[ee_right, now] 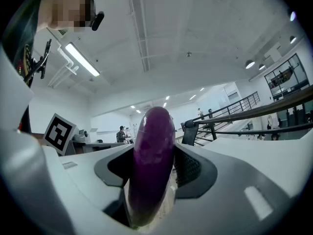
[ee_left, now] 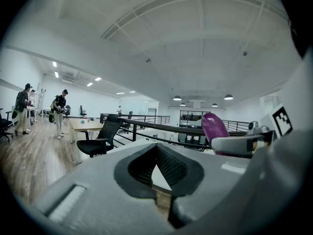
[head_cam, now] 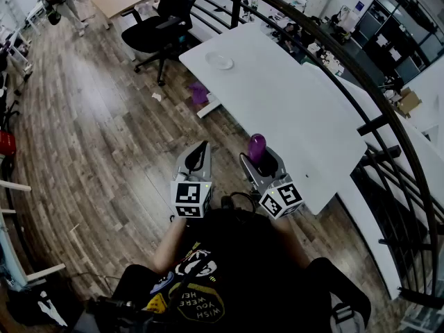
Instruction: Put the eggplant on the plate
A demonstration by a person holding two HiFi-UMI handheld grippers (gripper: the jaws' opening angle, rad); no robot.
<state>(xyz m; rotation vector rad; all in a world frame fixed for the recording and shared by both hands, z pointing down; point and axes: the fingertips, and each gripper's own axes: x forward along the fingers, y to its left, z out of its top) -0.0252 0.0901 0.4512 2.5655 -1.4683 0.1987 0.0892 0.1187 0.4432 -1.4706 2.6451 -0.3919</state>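
Observation:
A purple eggplant [head_cam: 257, 146] stands upright between the jaws of my right gripper [head_cam: 258, 159], which is shut on it. In the right gripper view the eggplant [ee_right: 154, 165] fills the gap between the two pads. It also shows in the left gripper view as a purple eggplant tip [ee_left: 213, 127] off to the right. My left gripper [head_cam: 200, 151] hangs beside the right one, shut with nothing in it [ee_left: 156, 153]. A small white plate [head_cam: 220, 62] lies at the far end of the long white table [head_cam: 291, 109], well ahead of both grippers.
A black office chair [head_cam: 163, 26] stands left of the table's far end. A dark metal railing [head_cam: 361, 96] curves along the table's right side. A purple object [head_cam: 199, 92] and a scrap of paper [head_cam: 157, 96] lie on the wooden floor.

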